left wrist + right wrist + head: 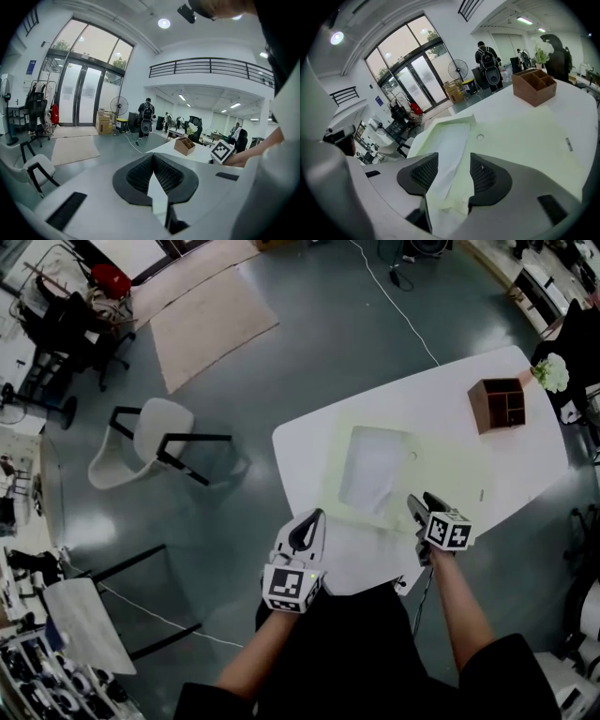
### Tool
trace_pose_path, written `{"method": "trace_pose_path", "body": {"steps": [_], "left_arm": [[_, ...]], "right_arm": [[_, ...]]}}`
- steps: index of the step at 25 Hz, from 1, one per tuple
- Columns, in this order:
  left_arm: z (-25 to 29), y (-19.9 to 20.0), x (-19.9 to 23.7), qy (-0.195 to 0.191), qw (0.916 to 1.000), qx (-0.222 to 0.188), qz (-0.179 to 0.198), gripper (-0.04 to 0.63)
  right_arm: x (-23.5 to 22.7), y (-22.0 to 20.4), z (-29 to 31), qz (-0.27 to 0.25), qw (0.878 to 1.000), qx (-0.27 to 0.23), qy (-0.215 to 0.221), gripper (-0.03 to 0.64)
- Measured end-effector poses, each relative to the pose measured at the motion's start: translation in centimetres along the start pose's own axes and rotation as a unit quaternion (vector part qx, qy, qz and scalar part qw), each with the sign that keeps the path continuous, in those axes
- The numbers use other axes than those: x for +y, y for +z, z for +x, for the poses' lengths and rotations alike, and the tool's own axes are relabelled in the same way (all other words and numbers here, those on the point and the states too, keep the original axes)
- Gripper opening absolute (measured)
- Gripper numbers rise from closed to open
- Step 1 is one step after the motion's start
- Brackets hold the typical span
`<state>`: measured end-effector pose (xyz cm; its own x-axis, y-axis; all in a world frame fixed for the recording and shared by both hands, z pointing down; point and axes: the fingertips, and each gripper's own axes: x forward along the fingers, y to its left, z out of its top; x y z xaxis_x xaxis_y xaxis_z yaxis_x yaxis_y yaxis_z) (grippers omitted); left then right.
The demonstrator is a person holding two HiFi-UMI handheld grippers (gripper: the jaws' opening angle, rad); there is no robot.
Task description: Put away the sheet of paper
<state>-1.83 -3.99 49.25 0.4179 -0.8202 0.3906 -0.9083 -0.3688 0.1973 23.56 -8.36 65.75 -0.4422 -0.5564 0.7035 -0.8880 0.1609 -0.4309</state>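
White sheet [373, 470] lies flat within the outline of a pale green folder [455, 474] near the middle of the table [530, 460]. Right gripper [422, 502] hovers over the folder's near edge, jaws wide apart and gripping nothing. Left gripper [312, 519], jaws closed and empty, is beside the table's near-left edge.

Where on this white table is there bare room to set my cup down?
Bare table runs along the far edge, between the pale green folder and the wooden box, and along the right edge past the right gripper. The folder and white sheet fill the middle; the left gripper crowds the near corner.
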Motion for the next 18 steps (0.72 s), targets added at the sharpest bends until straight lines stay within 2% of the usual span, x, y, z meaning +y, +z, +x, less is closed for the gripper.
{"method": "trace_pose_path", "body": {"steps": [5,8,12,15,18], "left_arm": [[0.9,1.7,0.7,-0.035,0.9992,-0.007,0.015,0.003],[1.7,2.4,0.6,-0.078,0.9967,-0.006,0.023,0.003],[1.5,3.8,0.8,-0.121,0.9917,-0.017,0.039,0.003],[0.5,5.1,2.2,-0.126,0.9901,-0.040,0.046,0.003],[-0.2,6.7,2.3,-0.160,0.9845,-0.058,0.042,0.003]], "right_arm": [[3.3,2.1,-5.5,-0.006,0.998,-0.067,-0.015,0.186],[5.6,3.2,-8.9,-0.001,0.993,-0.113,-0.040,0.169],[9.3,4.2,-13.1,0.001,0.982,-0.169,-0.083,0.069],[12.7,4.2,-15.2,0.000,0.973,-0.207,-0.105,0.040],[15.7,4.7,-16.8,-0.014,0.961,-0.245,-0.125,0.008]]}}
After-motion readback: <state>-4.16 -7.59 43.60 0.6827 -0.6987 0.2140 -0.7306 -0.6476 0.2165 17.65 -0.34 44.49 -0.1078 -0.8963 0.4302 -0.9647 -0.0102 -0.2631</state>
